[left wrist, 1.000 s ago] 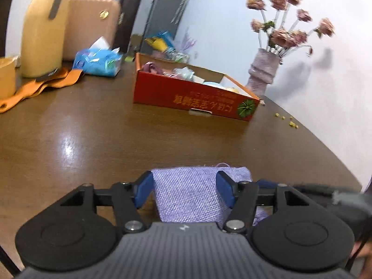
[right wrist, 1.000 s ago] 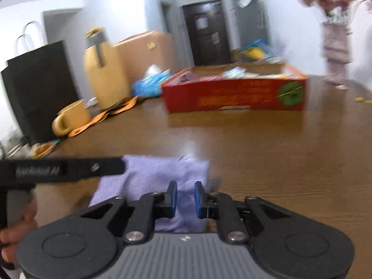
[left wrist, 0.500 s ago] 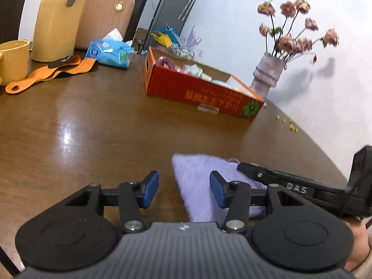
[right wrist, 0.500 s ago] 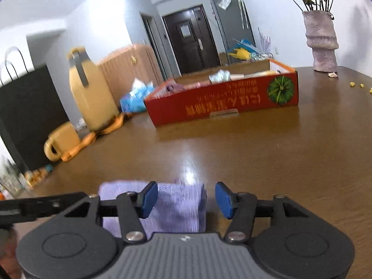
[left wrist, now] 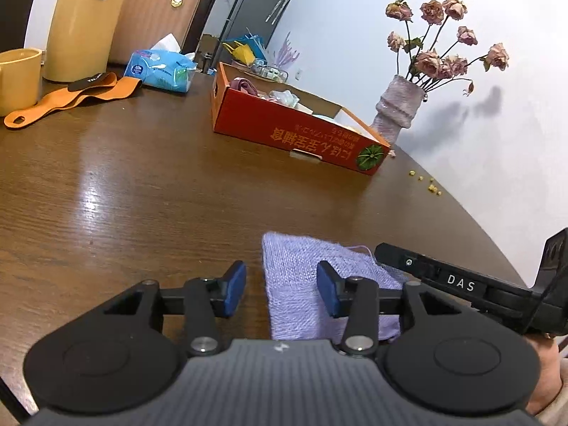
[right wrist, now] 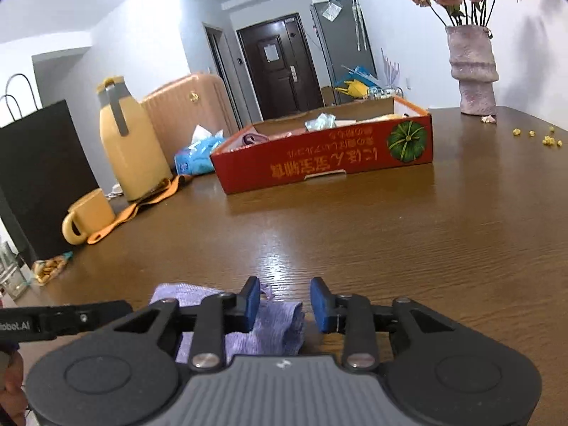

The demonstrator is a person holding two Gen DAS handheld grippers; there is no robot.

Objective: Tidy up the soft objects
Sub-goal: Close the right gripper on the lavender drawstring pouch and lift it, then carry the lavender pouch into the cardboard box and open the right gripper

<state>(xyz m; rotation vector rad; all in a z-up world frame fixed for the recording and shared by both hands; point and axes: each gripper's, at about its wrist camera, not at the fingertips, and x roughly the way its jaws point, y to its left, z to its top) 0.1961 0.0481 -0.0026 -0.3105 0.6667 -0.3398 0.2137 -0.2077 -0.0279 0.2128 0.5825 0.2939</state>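
Fingers (left wrist: pixel 236 287) of the left gripper (left wrist: pixel 280 289) are closing, the lilac woven cloth (left wrist: pixel 298 284) partly between them but not yet pinched; the right gripper (right wrist: pixel 285 300) is closing too, astride the cloth's folded right edge, pads apparently clear of it. The cloth lies folded on the tabletop (left wrist: pixel 142 191) near its front edge, well apart from the red box (left wrist: pixel 294 131). It looks light, limp and coarse, unlikely to slip; pinching through the folded edges should stop the layers sagging open.
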